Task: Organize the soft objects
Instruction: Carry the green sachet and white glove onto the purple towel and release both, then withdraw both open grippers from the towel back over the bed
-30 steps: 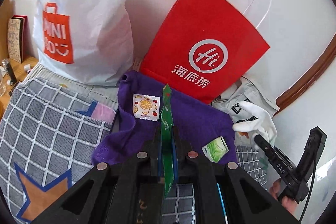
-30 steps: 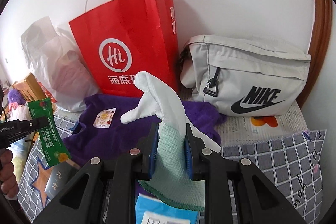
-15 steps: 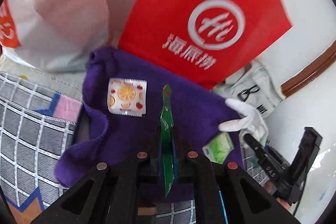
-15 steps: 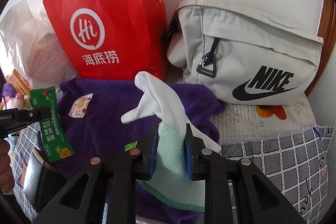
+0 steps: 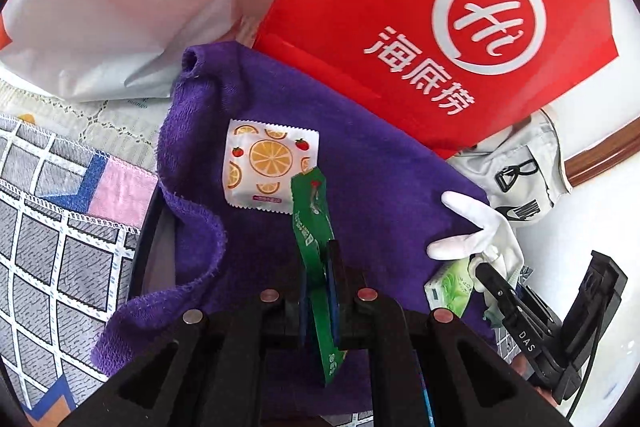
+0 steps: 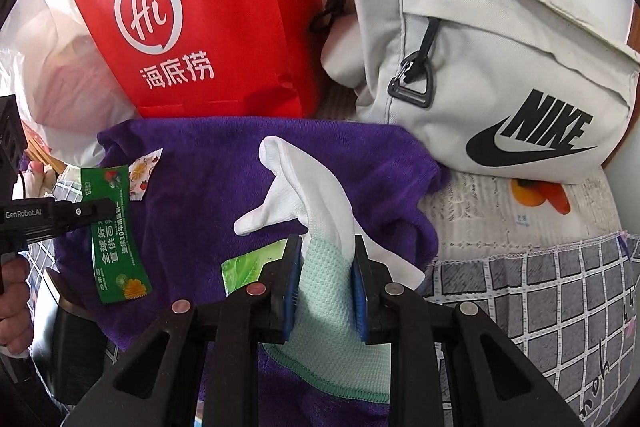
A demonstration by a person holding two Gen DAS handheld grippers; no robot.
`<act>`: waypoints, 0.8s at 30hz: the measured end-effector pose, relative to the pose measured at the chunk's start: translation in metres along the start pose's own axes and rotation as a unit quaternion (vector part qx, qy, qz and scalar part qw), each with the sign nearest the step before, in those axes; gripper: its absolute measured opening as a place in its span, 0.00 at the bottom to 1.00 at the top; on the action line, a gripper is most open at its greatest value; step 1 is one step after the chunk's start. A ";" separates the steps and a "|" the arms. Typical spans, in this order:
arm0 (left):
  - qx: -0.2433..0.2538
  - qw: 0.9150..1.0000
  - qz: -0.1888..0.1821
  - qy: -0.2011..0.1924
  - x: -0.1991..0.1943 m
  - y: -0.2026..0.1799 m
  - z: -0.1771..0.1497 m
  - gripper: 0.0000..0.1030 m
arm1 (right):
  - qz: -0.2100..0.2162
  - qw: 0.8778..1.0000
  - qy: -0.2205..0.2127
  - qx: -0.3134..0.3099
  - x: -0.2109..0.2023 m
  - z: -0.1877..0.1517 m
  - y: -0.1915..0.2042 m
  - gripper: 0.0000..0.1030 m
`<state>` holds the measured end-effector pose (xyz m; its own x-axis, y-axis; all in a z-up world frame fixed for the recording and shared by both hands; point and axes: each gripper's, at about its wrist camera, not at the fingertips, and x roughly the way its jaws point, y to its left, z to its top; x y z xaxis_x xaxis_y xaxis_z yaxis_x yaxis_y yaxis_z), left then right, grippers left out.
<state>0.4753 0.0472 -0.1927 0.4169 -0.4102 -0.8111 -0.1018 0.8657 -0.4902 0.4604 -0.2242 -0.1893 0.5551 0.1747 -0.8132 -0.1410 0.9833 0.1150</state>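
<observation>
Both fingers clamped: left (image 5: 318,279) green sachet (image 5: 314,227), right (image 6: 326,263) white glove (image 6: 316,195).

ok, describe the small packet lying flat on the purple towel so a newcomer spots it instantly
Find the red paper bag; the purple towel spreads before it. On the towel lies a square white sachet, the only one printed with orange slices and strawberries.
</observation>
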 end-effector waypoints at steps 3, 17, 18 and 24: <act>0.001 1.000 -0.002 0.001 0.002 0.001 0.002 0.09 | -0.001 1.000 0.002 -0.005 0.002 0.000 0.002 0.25; 0.026 0.999 0.024 -0.019 -0.010 -0.006 0.003 0.70 | 0.029 0.999 -0.023 -0.035 -0.011 0.000 0.016 0.71; 0.027 0.999 0.024 -0.023 -0.014 -0.007 0.003 0.71 | 0.033 0.998 -0.026 -0.035 -0.013 0.000 0.016 0.71; 0.023 0.999 0.022 -0.032 -0.031 -0.010 0.002 0.72 | 0.040 0.998 -0.042 -0.033 -0.030 0.002 0.021 0.74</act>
<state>0.4650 0.0516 -0.1615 0.4691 -0.3541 -0.8090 -0.0806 0.8951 -0.4385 0.4429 -0.2085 -0.1615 0.6064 0.2593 -0.7517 -0.2395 0.9610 0.1383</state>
